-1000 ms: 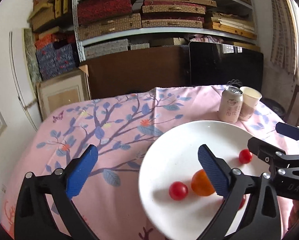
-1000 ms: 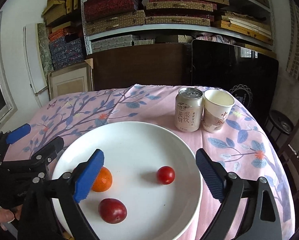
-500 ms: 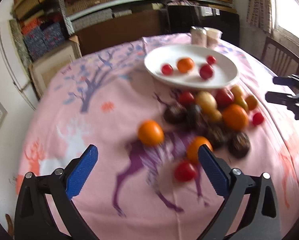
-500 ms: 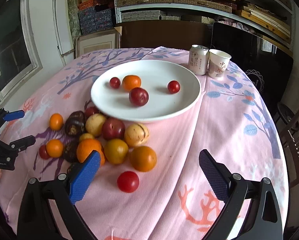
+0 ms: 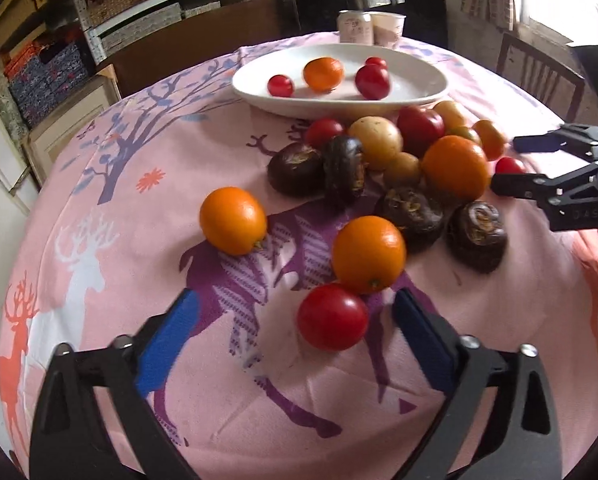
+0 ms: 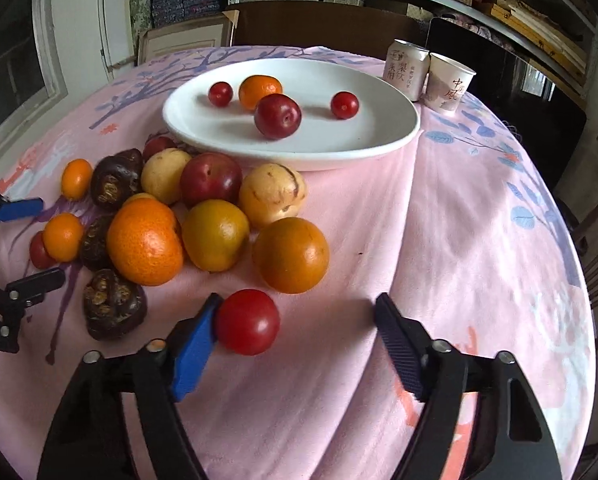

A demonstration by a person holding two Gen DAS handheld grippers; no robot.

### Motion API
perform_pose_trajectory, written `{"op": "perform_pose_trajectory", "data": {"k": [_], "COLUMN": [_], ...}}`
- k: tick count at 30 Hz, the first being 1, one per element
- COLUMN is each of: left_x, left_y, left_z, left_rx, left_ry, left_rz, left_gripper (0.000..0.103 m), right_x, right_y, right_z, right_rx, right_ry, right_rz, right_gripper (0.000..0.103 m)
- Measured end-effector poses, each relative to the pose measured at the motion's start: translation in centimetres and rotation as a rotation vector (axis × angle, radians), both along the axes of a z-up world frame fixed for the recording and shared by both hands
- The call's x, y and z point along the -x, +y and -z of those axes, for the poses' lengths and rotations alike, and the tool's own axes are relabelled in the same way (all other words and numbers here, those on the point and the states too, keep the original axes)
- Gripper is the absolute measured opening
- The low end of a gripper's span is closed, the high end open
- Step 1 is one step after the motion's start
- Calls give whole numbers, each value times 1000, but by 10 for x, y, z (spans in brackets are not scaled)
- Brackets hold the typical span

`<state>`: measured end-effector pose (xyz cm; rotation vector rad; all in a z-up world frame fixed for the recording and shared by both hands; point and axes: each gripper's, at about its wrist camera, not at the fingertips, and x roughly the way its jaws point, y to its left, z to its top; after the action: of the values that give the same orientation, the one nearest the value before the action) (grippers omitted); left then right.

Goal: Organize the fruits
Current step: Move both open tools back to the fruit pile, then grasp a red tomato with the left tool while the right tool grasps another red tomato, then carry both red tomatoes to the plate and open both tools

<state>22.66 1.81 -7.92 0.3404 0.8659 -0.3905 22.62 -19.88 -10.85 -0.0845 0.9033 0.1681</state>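
Observation:
A white plate (image 5: 419, 92) (image 6: 379, 136) at the far side holds two cherry tomatoes, a small orange and a red plum (image 6: 277, 116). A pile of oranges, plums, yellow fruits and dark brown fruits lies on the pink cloth in front of it. My left gripper (image 5: 295, 320) is open, its jaws either side of a red tomato (image 5: 332, 317) that lies just below a small orange (image 5: 369, 254). My right gripper (image 6: 297, 322) is open; its left pad touches another red tomato (image 6: 247, 321). Each gripper shows at the edge of the other's view.
A drink can (image 6: 405, 69) and a paper cup (image 6: 449, 85) stand behind the plate. A lone orange (image 5: 233, 220) lies left of the pile. The round table drops off at its edges. Shelves, a dark cabinet and a chair (image 5: 539, 76) are behind.
Both grippers have pulled back from over the plate and dropped low toward the near fruit pile. Each now has a red tomato between its open jaws.

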Motion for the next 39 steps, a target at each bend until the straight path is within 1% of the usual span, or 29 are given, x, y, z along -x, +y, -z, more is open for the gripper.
{"op": "perform_pose_trajectory", "data": {"k": [1, 2, 3, 4, 5, 6, 7, 8, 9, 11, 12, 15, 17, 21, 26, 28, 30, 32, 34, 35, 37, 39], "left_x": [4, 7, 9, 14, 19, 23, 29, 35, 39, 47, 48, 42, 32, 11, -28, -47, -66, -89, -102, -108, -115, -121], "left_y": [-1, -3, -6, -9, -11, -11, -9, -7, -5, -2, -2, -4, -8, -18, -44, -59, -70, -82, -91, -96, -101, -102], "left_z": [-2, -2, -2, -2, -2, -4, -7, -12, -16, -27, -30, -39, -44, -59, -81, -87, -87, -83, -80, -79, -74, -66], "left_rx": [53, 78, 69, 45, 26, 33, 61, 90, 101, 105, 107, 104, 100, 95, 86, 94, 102, 105, 88, 79, 63, 56], "left_ry": [26, 39, 31, 10, -7, -6, -1, -7, -23, -66, -73, -53, -43, -69, -127, -170, -189, -164, -171, -166, -172, -168], "left_rz": [57, 81, 87, 92, 91, 98, 110, 127, 134, 141, 146, 149, 141, 132, 147, 162, 141, 113, 94, 85, 65, 33], "left_gripper": [47, 33, 28, 28, 28, 28, 28, 28, 28, 28, 28, 28, 28, 28, 28, 28, 28, 28, 28, 28, 28, 29], "right_x": [3, 6, 9, 12, 14, 17, 20, 26, 30, 37, 39, 38, 34, 13, -30, -47, -66, -80, -90, -95, -103, -105], "right_y": [3, 7, 10, 12, 11, 8, 6, 4, 2, -4, -7, -13, -16, -17, -20, -21, -23, -20, -18, -19, -21, -23], "right_z": [-1, -3, -4, -5, -5, -7, -10, -14, -19, -28, -33, -47, -56, -75, -85, -85, -81, -76, -71, -70, -64, -56], "right_rx": [-22, -31, -33, -28, -44, -71, -81, -78, -68, -78, -86, -94, -93, -80, -75, -90, -108, -107, -95, -106, -120, -111], "right_ry": [-2, -11, -16, -22, -18, -15, -23, -47, -69, -94, -104, -136, -154, -176, -189, -186, -157, -139, -131, -129, -120, -115], "right_rz": [-25, -35, -35, -16, 0, 7, 10, 24, 39, 58, 65, 77, 83, 84, 97, 98, 107, 92, 90, 90, 86, 85], "right_gripper": [43, 35, 28, 27, 27, 27, 27, 27, 27, 27, 27, 27, 27, 27, 27, 27, 27, 27, 27, 27, 28, 29]}}
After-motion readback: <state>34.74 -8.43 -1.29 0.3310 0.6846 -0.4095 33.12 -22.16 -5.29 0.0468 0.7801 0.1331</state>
